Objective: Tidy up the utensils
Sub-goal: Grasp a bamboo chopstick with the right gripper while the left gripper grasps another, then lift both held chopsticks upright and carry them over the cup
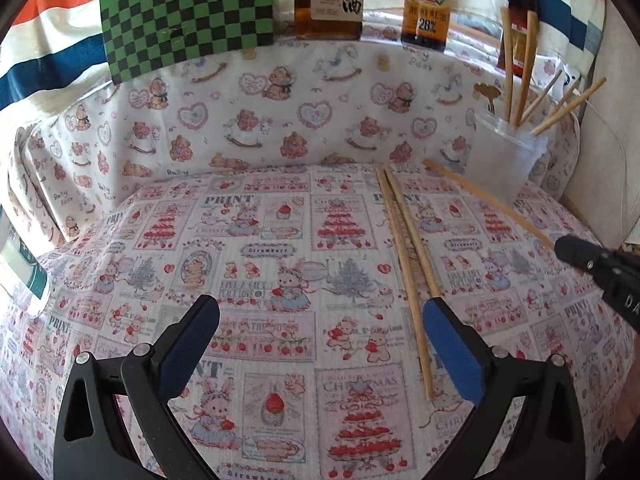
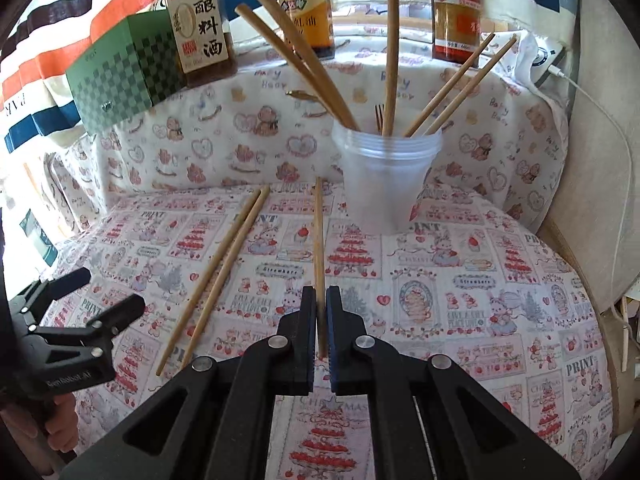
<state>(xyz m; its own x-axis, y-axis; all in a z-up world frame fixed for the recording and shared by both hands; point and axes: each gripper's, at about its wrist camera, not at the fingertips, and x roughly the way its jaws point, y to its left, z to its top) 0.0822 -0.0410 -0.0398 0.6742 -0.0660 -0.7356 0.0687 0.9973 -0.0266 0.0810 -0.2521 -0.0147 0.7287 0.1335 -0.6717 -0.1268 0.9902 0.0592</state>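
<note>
Right gripper (image 2: 320, 300) clamped on chopstick (image 2: 319, 240), seen only right view; left gripper (image 1: 320, 316) agape, empty.

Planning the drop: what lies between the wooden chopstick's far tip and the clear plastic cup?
Only bare printed cloth separates chopstick from cup, in the right wrist view.

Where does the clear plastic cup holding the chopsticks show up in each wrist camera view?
Left wrist view: the clear plastic cup stands at the upper right, beyond the loose pair of chopsticks.
Right wrist view: the cup stands just right of centre, beyond the single chopstick gripped in the right tool.
Shared landmark: the green checkered box, at upper left in both.
</note>
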